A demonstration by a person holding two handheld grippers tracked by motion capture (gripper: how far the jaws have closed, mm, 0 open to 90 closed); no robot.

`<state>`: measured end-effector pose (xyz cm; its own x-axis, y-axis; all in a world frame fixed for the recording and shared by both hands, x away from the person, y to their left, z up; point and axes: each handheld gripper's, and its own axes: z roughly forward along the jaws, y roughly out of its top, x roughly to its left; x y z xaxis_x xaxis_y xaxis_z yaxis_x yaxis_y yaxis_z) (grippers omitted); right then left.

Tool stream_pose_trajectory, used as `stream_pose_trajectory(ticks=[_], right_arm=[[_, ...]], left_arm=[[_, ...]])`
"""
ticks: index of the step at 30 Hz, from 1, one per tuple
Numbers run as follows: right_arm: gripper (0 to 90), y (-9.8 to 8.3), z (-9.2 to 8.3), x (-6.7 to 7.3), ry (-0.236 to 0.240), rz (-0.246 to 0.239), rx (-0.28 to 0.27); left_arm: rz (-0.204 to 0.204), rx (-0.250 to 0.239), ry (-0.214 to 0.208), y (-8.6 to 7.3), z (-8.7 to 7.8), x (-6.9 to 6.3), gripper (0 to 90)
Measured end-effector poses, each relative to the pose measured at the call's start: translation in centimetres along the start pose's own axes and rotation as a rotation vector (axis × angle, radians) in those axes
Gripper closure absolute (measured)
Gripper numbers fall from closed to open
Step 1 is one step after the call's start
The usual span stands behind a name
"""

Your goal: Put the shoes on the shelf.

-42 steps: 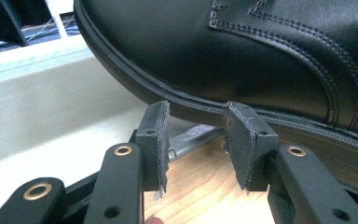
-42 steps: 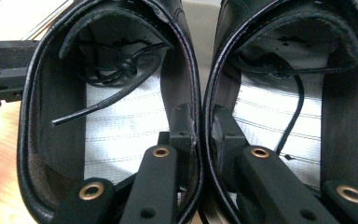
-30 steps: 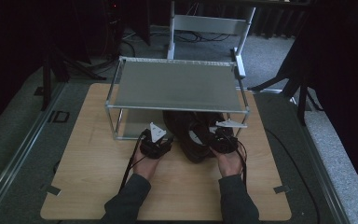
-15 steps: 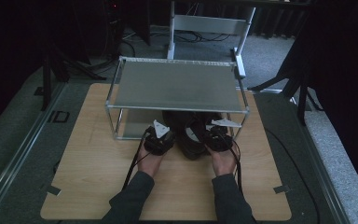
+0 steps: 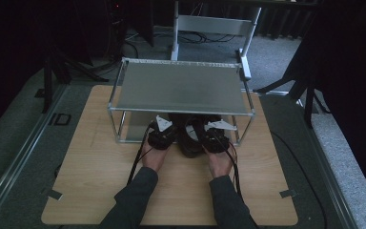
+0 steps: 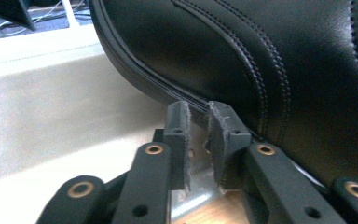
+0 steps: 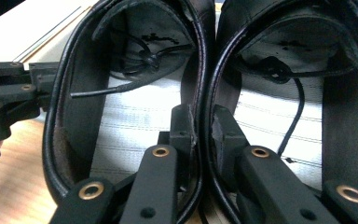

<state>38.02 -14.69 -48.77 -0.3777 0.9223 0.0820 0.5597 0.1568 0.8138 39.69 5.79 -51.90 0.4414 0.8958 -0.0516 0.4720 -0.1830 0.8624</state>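
On the counter: a metal rack stood at the middle, with a pair of black shoes at its front opening, heels toward the person, partly under the top shelf.
Left shoe: its heel rim and open inside faced the right tool's camera, a loose lace end lying across the insole.
Right shoe: pressed against its mate, the inner walls touching.
Right tool: its jaws stood narrow, pinching the two touching inner walls together, so it held both shoes at once.
Left tool: its jaws stood narrow, nearly closed; the tips met the welt at the shoe's outer side, but whether they gripped that edge or only pressed on it could not be told.
Hands: both rested low on the counter just behind the shoes.
Progress: judged midway; the pair seemed gathered and gripped at the mouth of the rack, and what remained looked like sliding it fully onto the lower level and letting go.
High view: gave the rack, the counter and where the shoes sat, but the jaws lay hidden beneath the grey plates.
Gripper views: gave the grip itself and the stitching, not the rack's layout.
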Motion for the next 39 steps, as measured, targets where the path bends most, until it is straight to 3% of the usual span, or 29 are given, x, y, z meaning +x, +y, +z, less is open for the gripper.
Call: stream_pose_trajectory(ticks=[6, 17, 18, 23, 26, 39], right_arm=[[81.0, -0.1, 0.7, 0.1, -0.006, 0.014, -0.016], [81.0, -0.2, 1.9, 0.3, -0.011, 0.041, -0.081], [81.0, -0.2, 1.9, 0.3, -0.015, 0.045, -0.086], [81.0, -0.2, 2.3, 0.6, -0.034, 0.045, -0.102], [81.0, -0.1, 2.6, 0.6, -0.034, 0.053, -0.11], [80.9, 0.2, 3.3, 0.9, -0.059, 0.053, -0.132]], left_arm=[[0.021, -0.015, 0.014, 0.1, 0.7, 0.2, 83.7], [0.018, -0.064, 0.071, 0.6, 1.6, 0.1, 89.1], [0.011, -0.064, 0.091, 0.7, 1.7, 0.1, 89.2], [0.024, -0.073, 0.104, 0.8, 2.2, 0.2, 89.5], [0.06, -0.097, 0.132, 0.8, 2.4, 0.1, 89.7], [0.084, -0.127, 0.164, 1.0, 3.4, 0.1, 89.8]])
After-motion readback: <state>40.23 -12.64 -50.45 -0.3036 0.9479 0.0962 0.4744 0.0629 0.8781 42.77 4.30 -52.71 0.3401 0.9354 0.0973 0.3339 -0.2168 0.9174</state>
